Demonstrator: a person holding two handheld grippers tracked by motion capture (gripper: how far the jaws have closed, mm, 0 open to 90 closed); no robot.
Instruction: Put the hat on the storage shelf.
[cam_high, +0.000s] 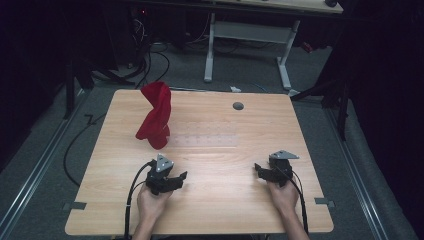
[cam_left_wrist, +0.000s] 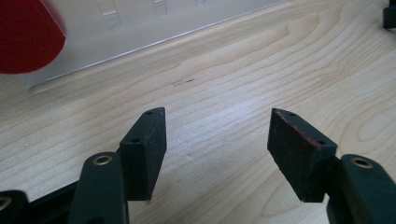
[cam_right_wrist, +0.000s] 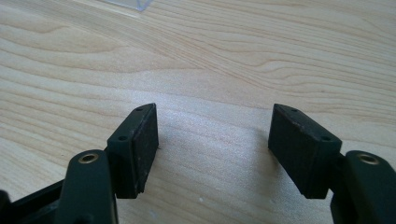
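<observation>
Left tool (cam_high: 176, 176) gaping, empty, low over the counter (cam_high: 220, 200). Right tool (cam_high: 261, 169) likewise apart, gripping nothing. Red cloth (cam_high: 156, 116) draped on a clear rack (cam_high: 210, 134), just beyond left tool.

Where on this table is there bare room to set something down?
Bare wood lies between the left tongs and the right tongs, and across the right half below the grey disc. It is crowded at the far left, where the red cloth stands on the clear rack.
</observation>
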